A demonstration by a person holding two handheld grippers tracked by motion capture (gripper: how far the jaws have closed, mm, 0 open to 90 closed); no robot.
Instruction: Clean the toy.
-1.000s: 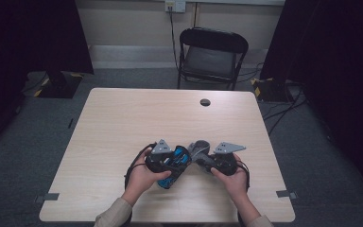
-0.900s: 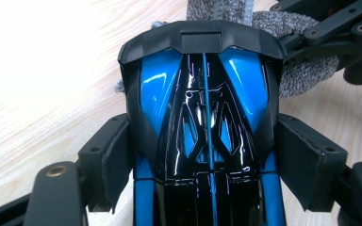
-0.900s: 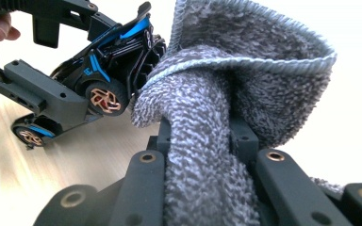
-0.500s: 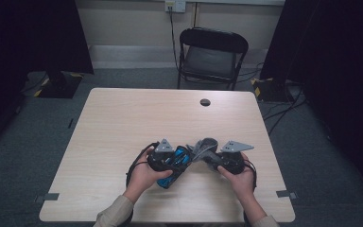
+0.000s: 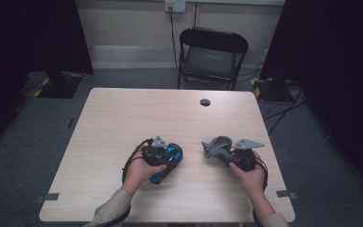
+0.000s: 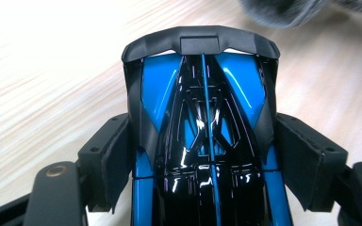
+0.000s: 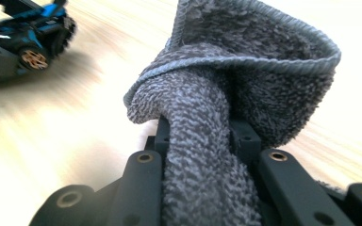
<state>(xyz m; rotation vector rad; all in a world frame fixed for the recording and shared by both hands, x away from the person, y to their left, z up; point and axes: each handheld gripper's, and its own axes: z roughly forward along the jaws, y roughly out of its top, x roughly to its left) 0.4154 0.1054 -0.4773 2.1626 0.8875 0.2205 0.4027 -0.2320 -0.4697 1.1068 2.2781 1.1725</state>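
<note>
the wooden table (image 5: pixel 123 127) is being used as the work surface, with a black folding chair (image 5: pixel 211 52) standing behind its far edge and a small dark cap (image 5: pixel 205 101) lying near that edge, well apart from the work. a blue and black toy car (image 5: pixel 166 161) is being gripped by the left gripper (image 5: pixel 170 160) at the near-middle of the table; in the left gripper view the car body (image 6: pixel 202 122) is being pinched from both sides, the pads (image 6: pixel 115 157) pressing on its flanks, so the jaws are clenched on the car, not released. a grey cloth (image 5: pixel 216 147) is being held by the right gripper (image 5: pixel 220 153) to the right of the car and apart from it; in the right gripper view the towel (image 7: pixel 226 99) is being squeezed into a tight bunch between nearly closed jaws, its loose end folding over the top. the car (image 7: pixel 23 42) is being seen far off in that view, with no contact between cloth and bodywork. progress, as judged: both pickups are being counted as done, and the car looks glossy already, though how much wiping is finished cannot be told. what is being left, likely: cloth being brought back to the car, wiping being completed, then both things being set down.
</note>
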